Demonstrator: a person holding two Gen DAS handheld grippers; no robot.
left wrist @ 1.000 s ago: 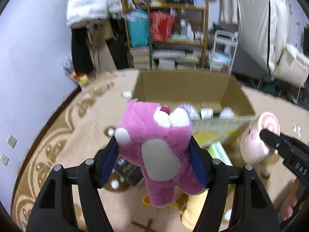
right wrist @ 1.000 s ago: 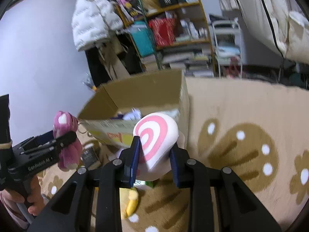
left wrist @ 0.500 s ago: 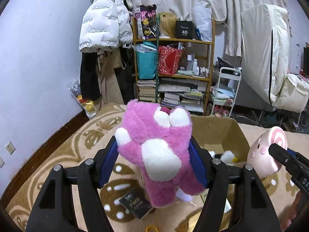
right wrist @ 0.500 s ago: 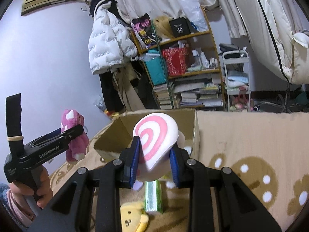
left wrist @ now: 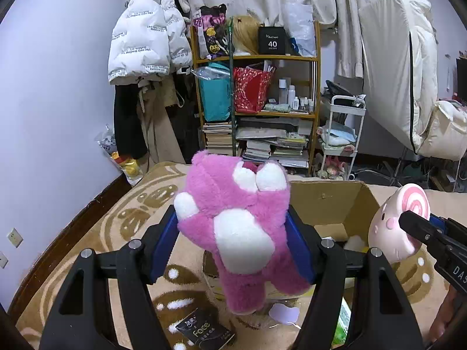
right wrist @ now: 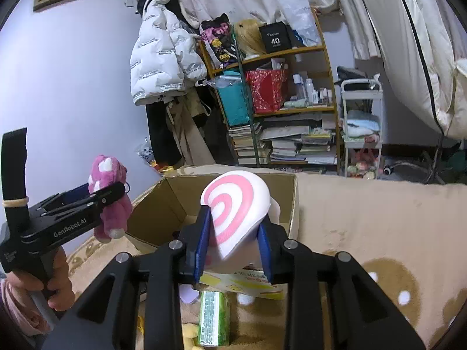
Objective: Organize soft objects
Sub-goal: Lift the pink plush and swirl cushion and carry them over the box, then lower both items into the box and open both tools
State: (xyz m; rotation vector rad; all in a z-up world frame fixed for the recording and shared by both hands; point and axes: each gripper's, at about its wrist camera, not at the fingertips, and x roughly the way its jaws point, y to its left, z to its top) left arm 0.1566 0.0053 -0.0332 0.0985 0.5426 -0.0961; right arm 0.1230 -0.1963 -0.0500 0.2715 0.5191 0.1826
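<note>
While your left gripper [left wrist: 233, 245] clamps the pink bear [left wrist: 233, 224], your right gripper [right wrist: 233, 239] pinches the swirl pillow [right wrist: 236, 210] — both raised above the cardboard box [right wrist: 163, 207], green packet [right wrist: 213, 318] on the rug [right wrist: 364, 218].

Pink plush bear [left wrist: 236, 227] w/ white patches; white plush [right wrist: 233, 204] w/ pink spiral; brown box [right wrist: 172, 201].

"40" marks the black box [left wrist: 272, 40]; "face" the dark packet [left wrist: 205, 330]; "GenRobot.AI" the left hand-held gripper [right wrist: 109, 194].
</note>
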